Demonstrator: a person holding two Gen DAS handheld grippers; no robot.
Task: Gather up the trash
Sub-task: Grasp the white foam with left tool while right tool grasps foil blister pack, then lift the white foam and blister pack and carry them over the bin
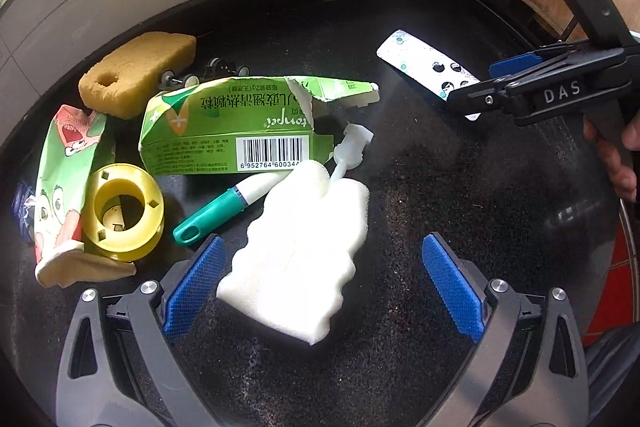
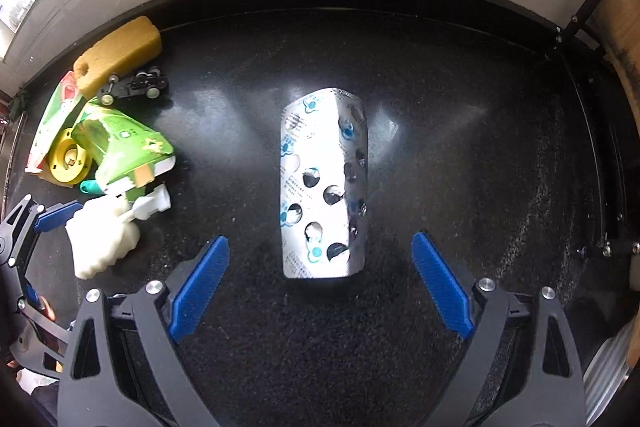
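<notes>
Blister pack (image 2: 323, 187) lies dead ahead of right gripper (image 2: 320, 283) — long axis along fingers, jaws spread; left gripper (image 1: 324, 291) spread over white foam (image 1: 296, 255).

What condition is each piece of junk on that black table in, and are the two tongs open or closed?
Left tongs: open, straddling the white foam.
Right tongs: open, straddling the blister pack.
White foam: lying flat, not gripped.
Blister pack: pills punched out, curved, lying free.
Green carton: torn open, flattened.
Yellow spool: empty, on its side.
</notes>
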